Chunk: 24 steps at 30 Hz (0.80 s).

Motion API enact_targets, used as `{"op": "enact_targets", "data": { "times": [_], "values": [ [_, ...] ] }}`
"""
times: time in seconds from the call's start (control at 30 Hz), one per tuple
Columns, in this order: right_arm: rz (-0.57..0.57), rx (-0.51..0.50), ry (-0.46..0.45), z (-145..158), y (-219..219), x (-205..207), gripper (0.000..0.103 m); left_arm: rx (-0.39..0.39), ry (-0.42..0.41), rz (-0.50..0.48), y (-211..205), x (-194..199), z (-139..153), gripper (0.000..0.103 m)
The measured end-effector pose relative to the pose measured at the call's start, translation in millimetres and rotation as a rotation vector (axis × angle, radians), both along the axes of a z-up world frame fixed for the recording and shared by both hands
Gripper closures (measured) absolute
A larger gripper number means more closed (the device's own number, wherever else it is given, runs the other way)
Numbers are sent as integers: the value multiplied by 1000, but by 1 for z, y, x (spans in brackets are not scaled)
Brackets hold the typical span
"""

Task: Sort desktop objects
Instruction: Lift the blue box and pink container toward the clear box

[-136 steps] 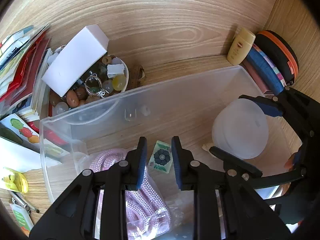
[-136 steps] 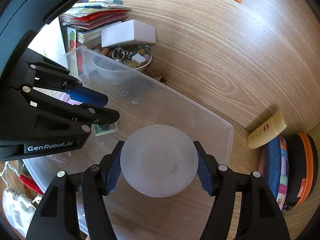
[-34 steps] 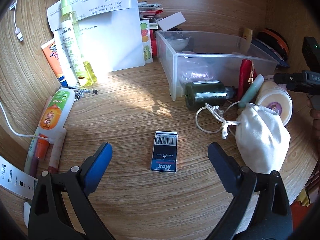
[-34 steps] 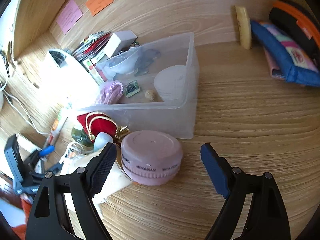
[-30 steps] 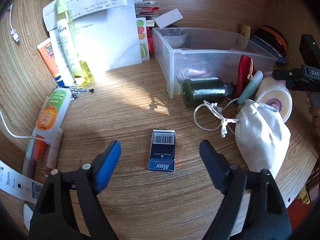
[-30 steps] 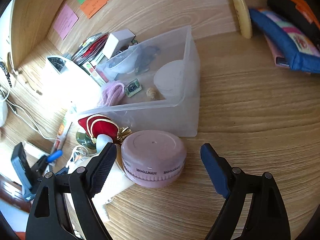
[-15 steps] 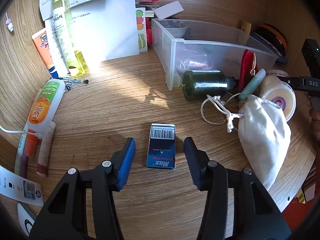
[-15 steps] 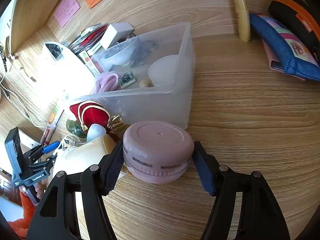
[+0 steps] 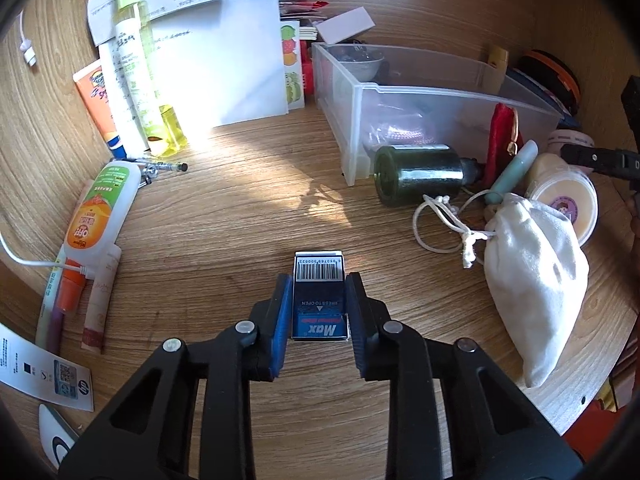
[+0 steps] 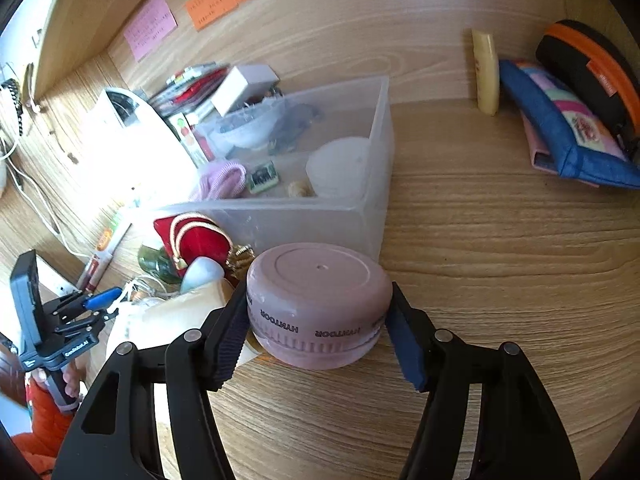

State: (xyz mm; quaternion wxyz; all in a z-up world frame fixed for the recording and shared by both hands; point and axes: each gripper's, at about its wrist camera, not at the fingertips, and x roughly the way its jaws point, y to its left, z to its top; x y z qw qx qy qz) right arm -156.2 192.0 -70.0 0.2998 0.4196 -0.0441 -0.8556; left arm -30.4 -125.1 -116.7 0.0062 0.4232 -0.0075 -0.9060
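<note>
A small dark blue box (image 9: 319, 304) marked "Max", barcode end away from me, lies flat on the wooden desk. My left gripper (image 9: 319, 280) is closing on it, its blue pads against the box's two long sides. In the right wrist view a round pink jar (image 10: 318, 280) stands on the desk in front of the clear plastic bin (image 10: 378, 132). My right gripper (image 10: 317, 298) is closing around the jar, both pads touching its sides. The bin (image 9: 404, 90) holds a white round tub, a pink cord, a small card and a bowl.
A white drawstring pouch (image 9: 532, 272), a dark green bottle (image 9: 420, 174), a red purse (image 10: 192, 240) and a cream round jar (image 9: 564, 204) crowd the bin's front. Tubes, bottles (image 9: 96, 208) and papers (image 9: 208, 60) lie left. A blue pouch (image 10: 560, 132) and an orange-rimmed case (image 10: 592, 68) sit right.
The left jaws have come in from wide apart onto the blue box's sides. The right jaws have narrowed onto the pink jar. Both hands stayed nearly in place.
</note>
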Motion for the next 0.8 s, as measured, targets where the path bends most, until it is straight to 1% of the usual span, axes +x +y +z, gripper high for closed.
{"op": "enact_targets", "data": {
  "times": [0.17,0.37,0.47,0.53,0.6,0.8],
  "values": [
    [-35,7,42,10,6,6,42,17,42,24,-4,5,7,77],
    [-63,3,80,23,20,10,42,22,92,11,3,8,24,77],
    [-70,16,116,32,22,14,42,33,124,2,5,7,35,77],
    [-66,16,138,39,23,16,42,43,149,-4,6,5,43,77],
    [-60,13,153,44,24,17,42,36,175,-5,7,2,50,77],
    [-39,5,199,61,18,14,42,35,226,-14,9,-12,70,77]
  ]
}}
